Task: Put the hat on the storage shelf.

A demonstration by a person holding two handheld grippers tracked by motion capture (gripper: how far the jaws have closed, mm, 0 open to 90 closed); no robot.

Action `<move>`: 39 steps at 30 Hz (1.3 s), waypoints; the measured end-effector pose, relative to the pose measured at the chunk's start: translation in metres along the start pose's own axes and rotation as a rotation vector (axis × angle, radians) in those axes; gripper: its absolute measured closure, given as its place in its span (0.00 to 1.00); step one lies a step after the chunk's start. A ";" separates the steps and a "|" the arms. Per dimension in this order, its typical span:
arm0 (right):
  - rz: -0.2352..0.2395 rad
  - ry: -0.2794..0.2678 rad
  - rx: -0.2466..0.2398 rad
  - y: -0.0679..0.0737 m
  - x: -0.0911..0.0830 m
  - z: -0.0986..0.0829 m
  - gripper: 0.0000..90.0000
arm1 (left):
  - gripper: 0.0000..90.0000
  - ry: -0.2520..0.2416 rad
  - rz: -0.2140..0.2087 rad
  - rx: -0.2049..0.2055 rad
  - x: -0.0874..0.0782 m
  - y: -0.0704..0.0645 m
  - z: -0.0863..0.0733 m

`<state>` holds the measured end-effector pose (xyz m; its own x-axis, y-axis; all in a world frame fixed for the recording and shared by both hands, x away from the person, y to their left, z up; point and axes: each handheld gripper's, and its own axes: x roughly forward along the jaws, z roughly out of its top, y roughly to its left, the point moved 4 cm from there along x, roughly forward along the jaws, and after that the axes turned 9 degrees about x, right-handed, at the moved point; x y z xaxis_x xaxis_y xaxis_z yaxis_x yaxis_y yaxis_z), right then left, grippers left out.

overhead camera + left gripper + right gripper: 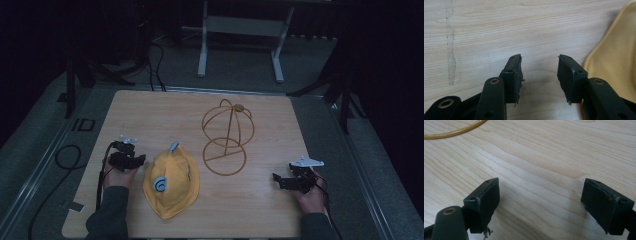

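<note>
A yellow cap with a grey-blue emblem lies flat on the wooden table, front left of centre. Behind it to the right stands a gold wire hat stand, a domed frame over a ring base. My left gripper rests on the table just left of the cap, open and empty; its own view has the cap's yellow edge at the right. My right gripper sits near the front right, open wide with nothing between its jaws. A curve of the stand's ring crosses the top left of the right gripper view.
Black cables trail off the table's left side onto the grey floor. A white table frame stands beyond the far edge. A small white tag lies by the front left corner.
</note>
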<state>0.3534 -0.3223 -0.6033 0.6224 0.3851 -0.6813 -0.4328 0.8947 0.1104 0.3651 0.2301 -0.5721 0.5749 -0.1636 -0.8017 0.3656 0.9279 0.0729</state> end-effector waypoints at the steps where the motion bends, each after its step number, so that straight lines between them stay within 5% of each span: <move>1: -0.002 0.000 0.002 0.000 0.000 0.000 0.17 | 0.60 0.001 -0.009 0.002 -0.003 0.000 0.001; 10: -0.008 0.003 0.009 0.000 -0.001 -0.001 0.17 | 0.58 0.006 -0.073 0.030 -0.032 -0.007 0.012; 17: -0.011 0.002 0.012 0.000 -0.001 -0.001 0.17 | 0.55 0.032 -0.124 0.108 -0.057 -0.020 0.027; 39: -0.013 0.002 0.021 0.001 -0.002 -0.002 0.17 | 0.48 0.041 -0.223 0.220 -0.094 -0.054 0.063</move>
<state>0.3505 -0.3229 -0.6031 0.6264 0.3731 -0.6844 -0.4113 0.9040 0.1165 0.3373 0.1741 -0.4633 0.4345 -0.3370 -0.8353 0.6313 0.7754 0.0155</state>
